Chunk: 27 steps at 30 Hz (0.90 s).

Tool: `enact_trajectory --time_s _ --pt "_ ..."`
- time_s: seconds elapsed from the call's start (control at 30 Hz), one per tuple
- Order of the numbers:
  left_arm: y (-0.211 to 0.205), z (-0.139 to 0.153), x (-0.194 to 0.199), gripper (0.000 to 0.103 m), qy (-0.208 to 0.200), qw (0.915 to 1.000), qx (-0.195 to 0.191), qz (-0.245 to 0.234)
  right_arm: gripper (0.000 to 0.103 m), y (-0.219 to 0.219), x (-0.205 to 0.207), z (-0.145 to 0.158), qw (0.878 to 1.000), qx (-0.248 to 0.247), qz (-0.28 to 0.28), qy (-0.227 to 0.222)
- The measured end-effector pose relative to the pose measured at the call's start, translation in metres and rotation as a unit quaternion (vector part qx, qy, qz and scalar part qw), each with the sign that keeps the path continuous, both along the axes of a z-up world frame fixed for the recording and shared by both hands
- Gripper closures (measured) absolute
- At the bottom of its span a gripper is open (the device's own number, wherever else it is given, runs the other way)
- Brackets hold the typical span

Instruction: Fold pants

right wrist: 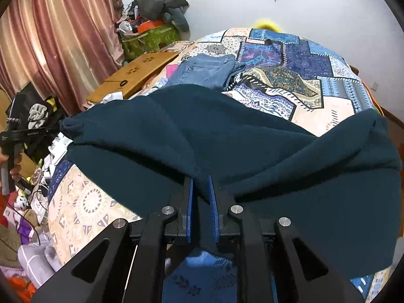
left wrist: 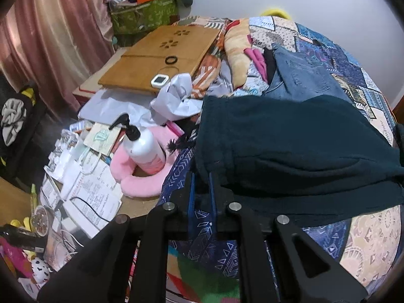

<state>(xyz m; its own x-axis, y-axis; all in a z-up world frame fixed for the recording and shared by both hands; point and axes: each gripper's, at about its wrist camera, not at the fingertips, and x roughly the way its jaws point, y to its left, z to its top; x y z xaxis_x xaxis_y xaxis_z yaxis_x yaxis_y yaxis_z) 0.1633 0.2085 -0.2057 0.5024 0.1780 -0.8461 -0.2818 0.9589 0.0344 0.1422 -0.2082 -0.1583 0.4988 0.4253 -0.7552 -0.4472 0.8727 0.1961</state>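
Dark teal pants (right wrist: 227,136) lie across the near part of the bed (right wrist: 315,101), over the patterned quilt, already doubled over with a thick fold along the near edge. Folded jeans (right wrist: 207,69) sit just beyond them.

My right gripper (right wrist: 200,202) is nearly closed, with a ridge of pants cloth pinched between the blue pads (right wrist: 190,209). My left gripper (left wrist: 201,192) is also nearly closed, at the pants' left corner by the bed edge; cloth sits between the jaws there, but whether the pads truly press on it I cannot tell.

Risks, as I judge them:
- Grip is on a thin bunch; thick fleece could slip out if I lift quickly.
- If only the top layer is caught, the fold will open.
- Uneven pull from the two hands would skew the edge.
- The left corner overhangs clutter; the bottle (left wrist: 144,149) is near and could be knocked.
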Motion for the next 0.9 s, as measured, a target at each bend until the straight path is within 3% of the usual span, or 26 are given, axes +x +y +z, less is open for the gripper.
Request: enact_trajectory --time_s 0.03,0.1,0.13,0.17,0.23,0.3,0.37,0.63,0.9 --pt "-0.004 0.005 0.001 0.083 -0.005 1.0 0.004 -0.003 0.085 -0.003 -0.001 0.003 1.0 0.003 -0.003 0.001" --pt "-0.012 0.014 0.004 0.056 -0.017 0.9998 0.008 -0.009 0.075 -0.011 0.0 0.011 1.0 0.005 -0.014 -0.001" --pt "-0.016 0.018 0.007 0.031 -0.022 0.9997 0.008 -0.011 0.073 -0.018 0.0 0.016 1.0 0.005 -0.023 -0.007" --pt "-0.023 0.024 0.01 0.018 -0.037 0.9992 0.007 -0.015 0.067 -0.026 0.002 0.022 0.999 0.006 -0.034 -0.015" --pt "-0.033 0.032 0.016 0.011 -0.053 0.9983 0.003 -0.024 0.051 -0.043 0.005 0.032 0.998 0.002 -0.061 -0.029" --pt "-0.045 0.037 0.027 0.01 -0.053 0.9979 -0.002 -0.036 0.031 -0.064 0.01 0.042 0.995 -0.005 -0.094 -0.045" --pt "-0.058 0.04 0.042 0.01 -0.052 0.9972 -0.009 -0.053 0.026 -0.082 0.018 0.048 0.991 -0.019 -0.123 -0.052" --pt "-0.1 0.046 0.106 0.009 -0.047 0.9945 -0.027 -0.09 0.024 -0.161 0.061 0.064 0.974 -0.039 -0.218 -0.042" --pt "-0.134 0.039 0.172 0.009 -0.038 0.9926 -0.012 -0.114 0.024 -0.225 0.139 0.042 0.957 -0.007 -0.291 0.017"
